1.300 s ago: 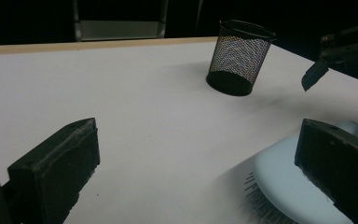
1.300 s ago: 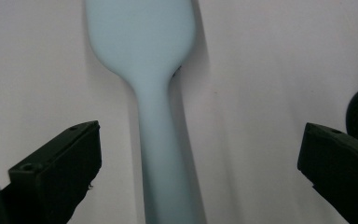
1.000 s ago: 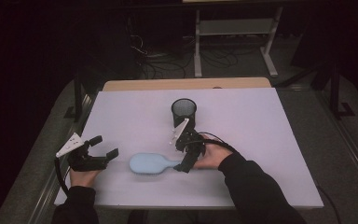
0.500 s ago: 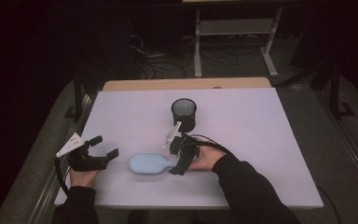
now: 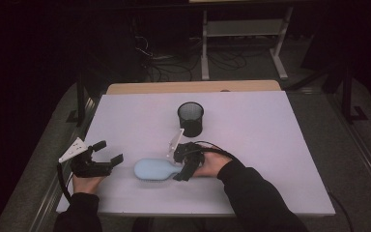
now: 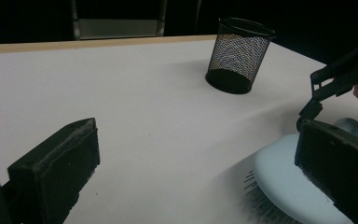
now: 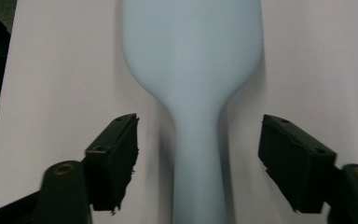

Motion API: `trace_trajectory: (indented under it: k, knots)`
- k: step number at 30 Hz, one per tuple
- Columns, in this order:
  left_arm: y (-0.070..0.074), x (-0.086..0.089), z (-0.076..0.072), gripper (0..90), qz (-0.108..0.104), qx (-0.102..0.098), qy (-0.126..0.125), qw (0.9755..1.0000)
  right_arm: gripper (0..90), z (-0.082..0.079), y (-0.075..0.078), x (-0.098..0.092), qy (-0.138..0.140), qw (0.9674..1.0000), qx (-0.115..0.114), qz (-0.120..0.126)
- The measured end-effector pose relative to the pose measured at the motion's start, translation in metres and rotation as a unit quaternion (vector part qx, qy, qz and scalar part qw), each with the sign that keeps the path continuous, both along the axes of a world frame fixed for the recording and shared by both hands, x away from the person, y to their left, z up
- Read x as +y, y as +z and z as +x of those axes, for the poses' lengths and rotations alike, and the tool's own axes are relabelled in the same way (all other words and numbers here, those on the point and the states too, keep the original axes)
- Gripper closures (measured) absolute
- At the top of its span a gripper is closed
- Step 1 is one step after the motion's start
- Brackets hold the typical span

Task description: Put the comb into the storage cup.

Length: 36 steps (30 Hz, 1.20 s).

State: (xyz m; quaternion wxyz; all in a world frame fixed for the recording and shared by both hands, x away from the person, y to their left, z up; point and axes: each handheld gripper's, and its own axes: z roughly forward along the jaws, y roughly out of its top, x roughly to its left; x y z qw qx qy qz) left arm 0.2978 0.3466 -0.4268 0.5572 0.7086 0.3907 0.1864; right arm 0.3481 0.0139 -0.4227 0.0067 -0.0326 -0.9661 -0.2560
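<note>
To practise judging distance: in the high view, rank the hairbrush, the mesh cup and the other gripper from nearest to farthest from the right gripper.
1. Hairbrush: handle between the right gripper's jaws.
2. Mesh cup: just behind it.
3. Left gripper: far across, beyond the brush head.

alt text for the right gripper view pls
A pale blue hairbrush lies bristles down on a white table, its handle running between the right gripper's two black jaws. The jaws have just been closing but do not yet touch the handle.
</note>
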Motion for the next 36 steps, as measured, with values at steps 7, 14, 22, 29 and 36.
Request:
trace_trajectory:
  k: [7, 14, 22, 29, 36]
  knots:
    - [-0.0002, -0.0004, 0.0001, 0.0, 0.000, 0.001, 0.000, 1.0000, 44.4, -0.0010, -0.0027, 0.0045, 0.002, 1.0000, -0.006, -0.006]
    - [-0.0002, -0.0003, 0.0001, 0.0, 0.001, 0.001, 0.000, 1.0000, 61.4, -0.0025, -0.0053, 0.0091, 0.011, 0.9998, -0.009, -0.016]
    - [-0.0004, -0.0003, 0.0003, 0.0, 0.000, 0.001, 0.000, 1.0000, 67.7, -0.0039, -0.0044, 0.0084, 0.012, 0.9996, -0.016, -0.021]
    - [-0.0008, -0.0003, 0.0006, 0.0, 0.001, 0.002, -0.001, 1.0000, 67.9, -0.0036, -0.0004, 0.0049, 0.008, 0.9996, -0.018, -0.018]
    - [-0.0010, -0.0004, 0.0007, 0.0, 0.003, 0.003, -0.002, 1.0000, 67.9, -0.0040, 0.0040, -0.0001, 0.000, 0.9996, -0.025, -0.015]
